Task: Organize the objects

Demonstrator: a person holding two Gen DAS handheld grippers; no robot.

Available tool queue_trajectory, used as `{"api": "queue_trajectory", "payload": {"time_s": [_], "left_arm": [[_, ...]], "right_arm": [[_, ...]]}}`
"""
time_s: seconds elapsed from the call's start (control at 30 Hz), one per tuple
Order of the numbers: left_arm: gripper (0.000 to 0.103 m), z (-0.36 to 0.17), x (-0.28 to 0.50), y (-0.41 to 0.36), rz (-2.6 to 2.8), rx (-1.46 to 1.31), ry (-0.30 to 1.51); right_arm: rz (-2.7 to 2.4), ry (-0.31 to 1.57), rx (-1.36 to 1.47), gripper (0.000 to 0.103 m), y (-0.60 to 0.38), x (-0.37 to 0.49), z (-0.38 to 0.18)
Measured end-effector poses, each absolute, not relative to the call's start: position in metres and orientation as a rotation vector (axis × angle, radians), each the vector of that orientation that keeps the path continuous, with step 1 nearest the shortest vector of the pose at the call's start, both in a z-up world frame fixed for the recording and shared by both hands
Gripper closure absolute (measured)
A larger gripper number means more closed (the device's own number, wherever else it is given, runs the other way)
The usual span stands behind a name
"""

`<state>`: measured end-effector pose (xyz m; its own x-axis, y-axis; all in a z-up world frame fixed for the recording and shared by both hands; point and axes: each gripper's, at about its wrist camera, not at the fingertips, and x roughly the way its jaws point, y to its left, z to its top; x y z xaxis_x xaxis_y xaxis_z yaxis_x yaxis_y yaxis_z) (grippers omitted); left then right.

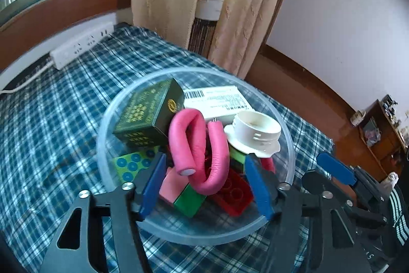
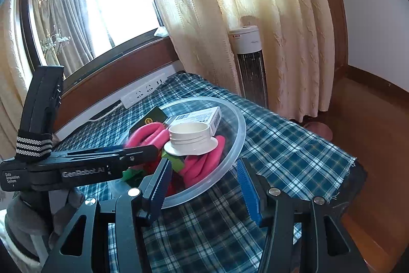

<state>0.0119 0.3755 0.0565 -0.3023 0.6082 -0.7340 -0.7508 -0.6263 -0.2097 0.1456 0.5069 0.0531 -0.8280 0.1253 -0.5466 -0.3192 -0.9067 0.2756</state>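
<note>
While both tools hang spread apart and empty, the left tool [image 1: 204,186] straddles a pink foam roller [image 1: 196,152] inside a clear plastic bowl [image 1: 104,134] on the plaid-covered desk [image 1: 51,119]; the right tool [image 2: 204,186] brackets the bowl's near rim. Soft and light, the roller likely squashes (grip its middle bend). Behind sit a rigid white cap [image 1: 255,129] and a green box [image 1: 145,114]

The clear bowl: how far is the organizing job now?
Done: nothing looks taken out; the clear bowl holds the green box, white box, pink foam roller, white cap and blocks. In hand: nothing; left gripper and right gripper are open. Left: all sorting.
</note>
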Motion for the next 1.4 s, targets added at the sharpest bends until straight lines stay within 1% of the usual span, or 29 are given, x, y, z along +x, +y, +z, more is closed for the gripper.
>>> {"api": "queue_trajectory", "payload": {"time_s": [0.03, 0.07, 0.1, 0.2, 0.27, 0.3, 0.37, 0.5, 0.63, 0.8, 1.0, 1.4], "left_arm": [[0.035, 0.058, 0.013, 0.373, 2.009, -1.024, 0.218], [0.03, 0.061, 0.015, 0.37, 2.014, -1.021, 0.222], [0.028, 0.063, 0.015, 0.368, 2.021, -1.018, 0.223], [0.027, 0.069, 0.018, 0.357, 2.067, -0.992, 0.228], [0.025, 0.073, 0.02, 0.349, 2.111, -0.98, 0.239], [0.024, 0.074, 0.02, 0.345, 2.132, -0.974, 0.246], [0.023, 0.079, 0.024, 0.336, 2.183, -0.949, 0.262], [0.021, 0.089, 0.034, 0.321, 2.262, -0.895, 0.291], [0.02, 0.097, 0.044, 0.31, 2.312, -0.852, 0.313], [0.014, 0.105, 0.059, 0.297, 2.367, -0.8, 0.341], [0.013, 0.107, 0.068, 0.291, 2.432, -0.803, 0.409], [0.013, 0.11, 0.074, 0.286, 2.407, -0.816, 0.374]], "right_arm": [[2.745, 0.531, -0.788, 0.047, 0.506, 0.147, 0.053], [2.743, 0.535, -0.79, 0.047, 0.506, 0.149, 0.054], [2.74, 0.541, -0.793, 0.046, 0.505, 0.15, 0.054], [2.729, 0.555, -0.793, 0.037, 0.503, 0.154, 0.055], [2.724, 0.558, -0.797, 0.027, 0.502, 0.156, 0.057], [2.721, 0.558, -0.799, 0.025, 0.5, 0.157, 0.058], [2.719, 0.554, -0.805, 0.013, 0.495, 0.159, 0.059], [2.708, 0.529, -0.807, 0.001, 0.484, 0.163, 0.063], [2.69, 0.476, -0.818, 0.001, 0.472, 0.164, 0.066], [2.695, 0.411, -0.806, 0.001, 0.454, 0.168, 0.074], [2.692, 0.352, -0.804, 0.001, 0.44, 0.172, 0.082], [2.694, 0.218, -0.842, 0.001, 0.429, 0.164, 0.088]]}}
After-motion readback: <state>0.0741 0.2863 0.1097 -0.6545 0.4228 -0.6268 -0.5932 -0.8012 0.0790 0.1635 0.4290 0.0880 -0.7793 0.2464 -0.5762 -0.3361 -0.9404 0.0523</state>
